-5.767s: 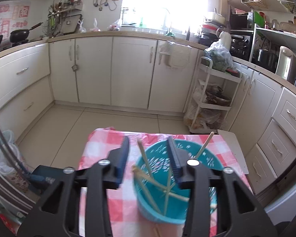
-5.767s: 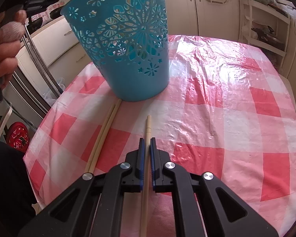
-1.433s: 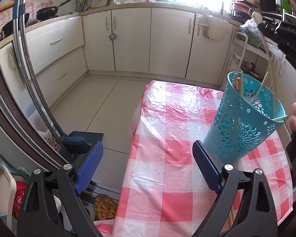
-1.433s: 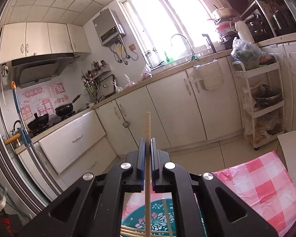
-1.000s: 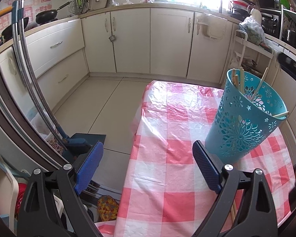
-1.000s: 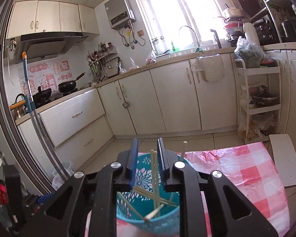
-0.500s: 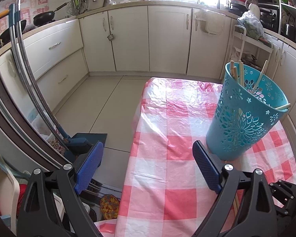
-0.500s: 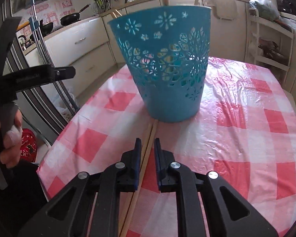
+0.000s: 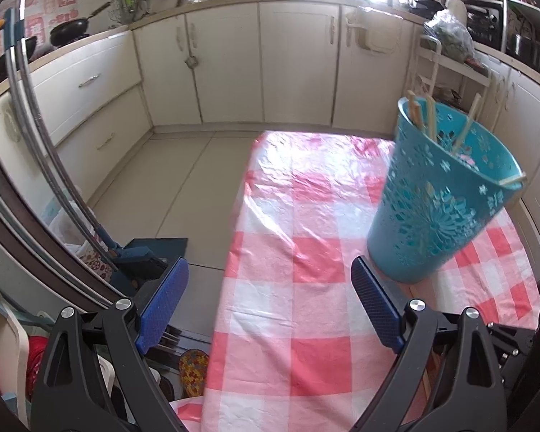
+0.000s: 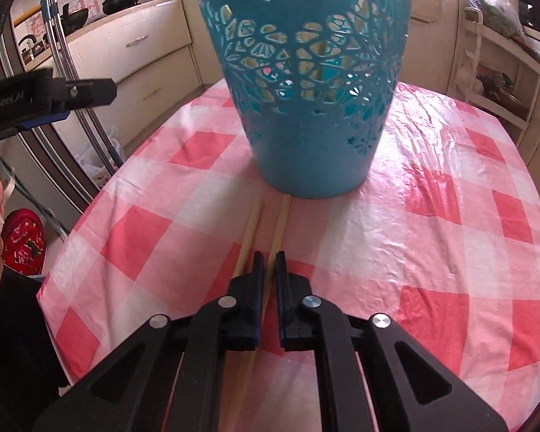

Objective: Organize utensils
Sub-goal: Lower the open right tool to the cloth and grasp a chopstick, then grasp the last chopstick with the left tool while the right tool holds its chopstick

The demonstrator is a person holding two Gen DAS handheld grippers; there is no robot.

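A teal cut-out basket (image 10: pixel 306 82) stands on the red-and-white checked tablecloth (image 10: pixel 432 244) and holds several wooden chopsticks (image 9: pixel 428 115). Two more chopsticks lie side by side on the cloth in front of it. My right gripper (image 10: pixel 268 257) is low over the cloth with its jaws narrowly apart around the right-hand chopstick (image 10: pixel 279 226); the left-hand chopstick (image 10: pixel 250 226) lies just outside them. My left gripper (image 9: pixel 266 284) is wide open and empty, held above the table's left edge, left of the basket (image 9: pixel 442 194).
The left gripper body (image 10: pixel 50 100) shows at the left of the right wrist view. Kitchen cabinets (image 9: pixel 298 61) line the far walls, with a white shelf rack (image 10: pixel 500 57) at the right. A mop handle (image 9: pixel 54 151) stands left of the table.
My right gripper has dropped from above the basket to the cloth and closed in around one lying chopstick. The chopstick it held earlier is now in the basket. My left gripper has barely moved.
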